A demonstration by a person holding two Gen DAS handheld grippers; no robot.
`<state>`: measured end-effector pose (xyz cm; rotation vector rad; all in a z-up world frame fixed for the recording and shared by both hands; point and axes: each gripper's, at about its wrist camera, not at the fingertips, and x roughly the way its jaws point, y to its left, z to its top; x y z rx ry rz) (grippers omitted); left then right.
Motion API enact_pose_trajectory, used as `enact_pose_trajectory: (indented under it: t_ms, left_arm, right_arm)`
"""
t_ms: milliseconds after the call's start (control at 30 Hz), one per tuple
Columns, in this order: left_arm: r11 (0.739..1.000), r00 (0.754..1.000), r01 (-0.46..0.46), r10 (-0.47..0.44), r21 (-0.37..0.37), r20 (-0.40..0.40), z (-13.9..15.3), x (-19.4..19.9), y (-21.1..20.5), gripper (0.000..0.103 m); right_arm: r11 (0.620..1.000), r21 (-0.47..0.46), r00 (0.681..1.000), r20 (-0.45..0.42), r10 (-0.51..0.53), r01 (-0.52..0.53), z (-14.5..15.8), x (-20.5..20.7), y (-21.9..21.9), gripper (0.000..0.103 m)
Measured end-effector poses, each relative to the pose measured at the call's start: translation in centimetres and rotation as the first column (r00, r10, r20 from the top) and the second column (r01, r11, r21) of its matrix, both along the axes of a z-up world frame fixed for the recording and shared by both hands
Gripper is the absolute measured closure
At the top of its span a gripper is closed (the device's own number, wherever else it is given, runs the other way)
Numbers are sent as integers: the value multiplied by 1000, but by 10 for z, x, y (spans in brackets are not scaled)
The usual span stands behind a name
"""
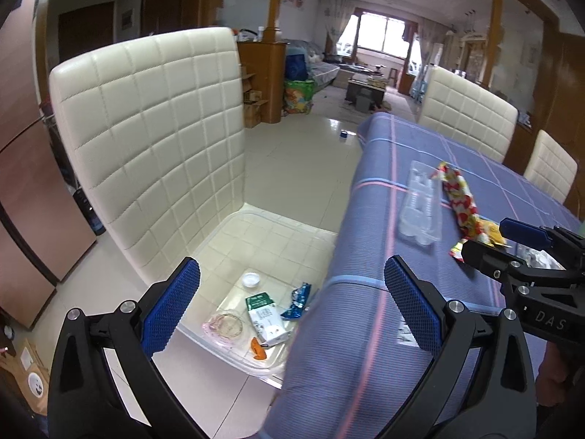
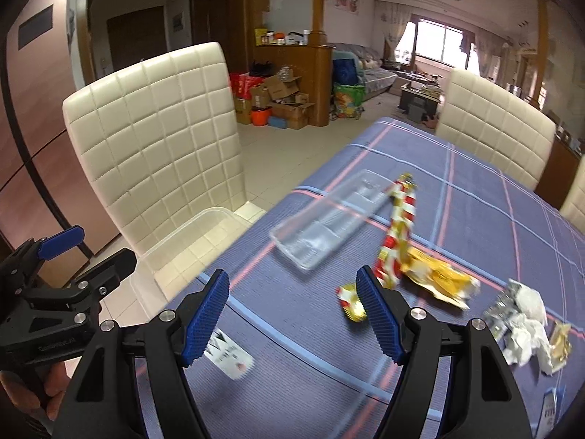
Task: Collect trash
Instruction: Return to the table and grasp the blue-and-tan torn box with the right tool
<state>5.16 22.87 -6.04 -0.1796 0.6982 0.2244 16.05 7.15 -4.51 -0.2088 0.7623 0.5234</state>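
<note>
My left gripper (image 1: 292, 307) is open with nothing in it, above the gap between the chair and the table edge. Under it, a clear plastic bin (image 1: 234, 355) on the chair seat holds a green-and-white carton (image 1: 263, 316), a blue wrapper (image 1: 298, 300), a white cap (image 1: 251, 278) and a pink lid (image 1: 225, 329). My right gripper (image 2: 292, 311) is open and holds nothing above the blue plaid tablecloth (image 2: 457, 197). On the cloth lie a clear tray (image 2: 329, 223), a red-and-yellow wrapper (image 2: 400, 226), a yellow wrapper (image 2: 435, 278), a small gold wrapper (image 2: 351, 301) and crumpled white paper (image 2: 523, 318).
A cream quilted chair (image 1: 153, 139) carries the bin at the table's left side. More cream chairs (image 2: 493, 124) stand at the far side. A white card (image 2: 228, 356) lies near the table's front edge. Cardboard boxes (image 2: 285, 98) sit on the tiled floor behind.
</note>
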Motion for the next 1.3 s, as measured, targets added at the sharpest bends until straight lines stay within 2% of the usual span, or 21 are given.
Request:
enact_pose_trajectory:
  t_ms: [233, 467, 633, 800, 933, 1033, 1133, 1300]
  left_arm:
    - [994, 994, 111, -111, 17, 2, 12, 6, -55, 4]
    - [971, 972, 236, -236, 40, -2, 22, 16, -121, 4]
    - [955, 955, 295, -295, 17, -23, 22, 26, -158, 4]
    - [949, 948, 315, -314, 14, -48, 19, 36, -184, 4]
    - [944, 941, 329, -329, -19, -71, 15, 46, -200, 4]
    - [935, 932, 354, -353, -14, -83, 12, 51, -212, 4]
    - [923, 919, 384, -381, 10, -98, 9, 56, -230, 4]
    - [908, 902, 420, -415, 15, -121, 3, 65, -255, 4]
  right_arm:
    - [992, 22, 993, 1, -122, 122, 2, -5, -69, 33]
    - [967, 27, 968, 5, -253, 252, 3, -11, -137, 33]
    - [938, 33, 938, 3, -346, 346, 2, -15, -191, 33]
    - [905, 34, 905, -8, -425, 425, -4, -20, -241, 33]
    - [866, 29, 866, -44, -497, 499, -15, -19, -280, 33]
    - [833, 19, 832, -65, -551, 553, -23, -17, -305, 33]
    - [810, 18, 808, -85, -583, 586, -29, -17, -324, 33]
    - [800, -16, 795, -100, -598, 600, -39, -16, -333, 33]
